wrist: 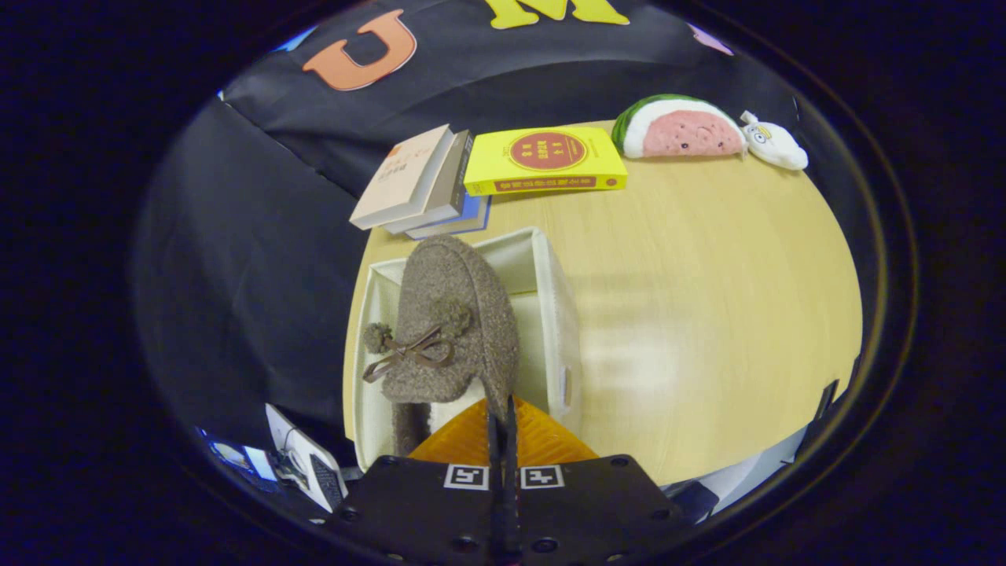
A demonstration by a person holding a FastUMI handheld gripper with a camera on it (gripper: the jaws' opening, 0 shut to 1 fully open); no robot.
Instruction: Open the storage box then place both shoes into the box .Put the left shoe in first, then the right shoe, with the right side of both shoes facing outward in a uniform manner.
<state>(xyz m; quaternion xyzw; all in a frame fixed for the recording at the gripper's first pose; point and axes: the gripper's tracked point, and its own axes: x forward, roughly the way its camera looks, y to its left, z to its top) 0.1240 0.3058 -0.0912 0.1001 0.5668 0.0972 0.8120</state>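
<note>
Shoe [456, 322], fuzzy brown with bow and pompoms, hangs pinched in closed jaws over the open white storage box [562, 314] at 12 o'clock.

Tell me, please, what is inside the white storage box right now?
A brown fuzzy slipper with a bow hangs over the open white storage box, pinched by the gripper. Another brown piece shows beneath it; the slipper covers the rest of the inside.

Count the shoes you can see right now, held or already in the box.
2. One brown shoe hangs pinched in the gripper above the storage box; a second shoe lies inside the box beneath it, mostly hidden.
</note>
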